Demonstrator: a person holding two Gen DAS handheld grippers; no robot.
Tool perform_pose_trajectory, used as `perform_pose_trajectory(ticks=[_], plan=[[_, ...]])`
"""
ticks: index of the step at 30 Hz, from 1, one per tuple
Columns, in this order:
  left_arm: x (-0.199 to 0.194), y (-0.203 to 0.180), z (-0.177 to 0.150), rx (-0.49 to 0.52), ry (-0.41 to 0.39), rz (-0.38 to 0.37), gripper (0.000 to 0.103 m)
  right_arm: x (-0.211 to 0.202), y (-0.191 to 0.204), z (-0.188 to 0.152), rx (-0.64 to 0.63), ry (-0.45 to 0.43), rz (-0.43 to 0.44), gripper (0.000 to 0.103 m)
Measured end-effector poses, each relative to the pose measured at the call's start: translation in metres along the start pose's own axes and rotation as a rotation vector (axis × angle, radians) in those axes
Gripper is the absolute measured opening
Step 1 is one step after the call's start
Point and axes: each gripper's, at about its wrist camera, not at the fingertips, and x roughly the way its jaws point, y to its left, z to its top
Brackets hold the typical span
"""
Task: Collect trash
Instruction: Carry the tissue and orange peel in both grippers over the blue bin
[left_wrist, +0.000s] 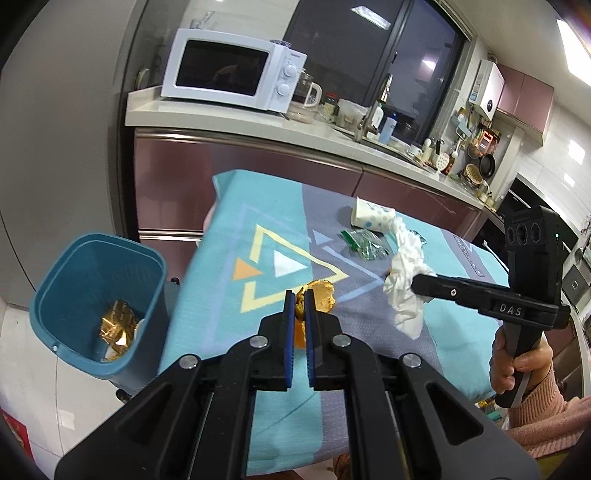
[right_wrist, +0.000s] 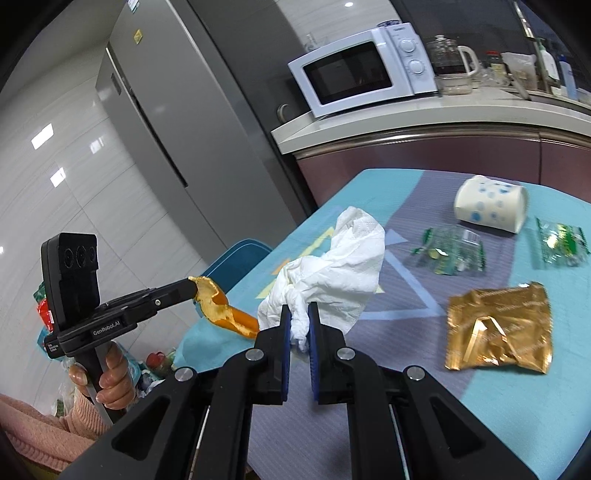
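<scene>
Over the desk (left_wrist: 229, 206), each hand-held gripper was clenched: left (left_wrist: 300, 308) on peel (left_wrist: 323, 297), right (right_wrist: 296, 325) on tissue (right_wrist: 332, 266); carry both over the bin (left_wrist: 48, 291) (clear its rim) before releasing.

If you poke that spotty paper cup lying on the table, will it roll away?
Probably, a little. The paper cup lies on its side on the tablecloth, so a nudge could roll it, likely in a curve since one end looks wider. It looks thin and empty, so it is probably light and would squash if pinched hard.

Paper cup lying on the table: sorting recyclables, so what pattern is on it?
White paper cup with blue dots, clearest in the right wrist view.
</scene>
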Motion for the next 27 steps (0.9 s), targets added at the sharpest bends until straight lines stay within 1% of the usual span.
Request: perform_pose_trajectory(ticks=[4, 18, 24, 27], plan=[[-0.011, 0.009, 0.005, -0.008, -0.021, 0.024, 0.005, 0.012, 0.010, 0.005, -0.021, 0.017, 0.026, 0.008], [-0.063, 0.063, 0.025, -0.062, -0.124, 0.162, 0.005, 0.069, 0.057, 0.033, -0.133, 0.084, 0.136, 0.008], [-0.073, 0.090, 0.029, -0.088, -0.141, 0.220, 0.005, 0.099, 0.073, 0.046, -0.152, 0.121, 0.186, 0.008], [-0.076, 0.107, 0.030, -0.111, -0.142, 0.241, 0.005, 0.114, 0.083, 0.051, -0.170, 0.136, 0.196, 0.008]])
